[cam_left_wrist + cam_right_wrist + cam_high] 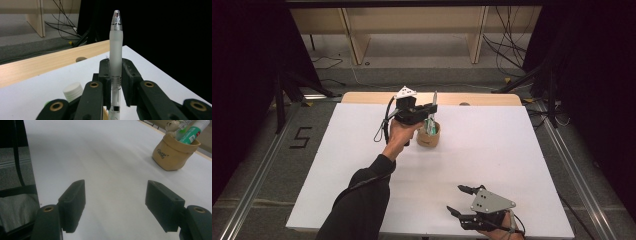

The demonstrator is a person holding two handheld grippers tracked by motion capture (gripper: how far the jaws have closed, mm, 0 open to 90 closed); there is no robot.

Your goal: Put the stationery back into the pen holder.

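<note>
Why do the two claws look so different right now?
The left claw is shut on a frosted pen, held upright; the right claw is wide open and holds nothing. The left one is up over the tan pouch at the far side of the table; the right one sits near the front edge. Both have black jaws.

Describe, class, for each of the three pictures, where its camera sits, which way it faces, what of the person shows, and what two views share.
High view: above the person's side, looking forward and down at the white table; forearms and both grippers show.
Left gripper view: on the left gripper, looking along jaws clamped on an upright pen.
Right gripper view: on the right gripper, jaws apart, facing across the table.
Shared: the tan pouch.
</note>
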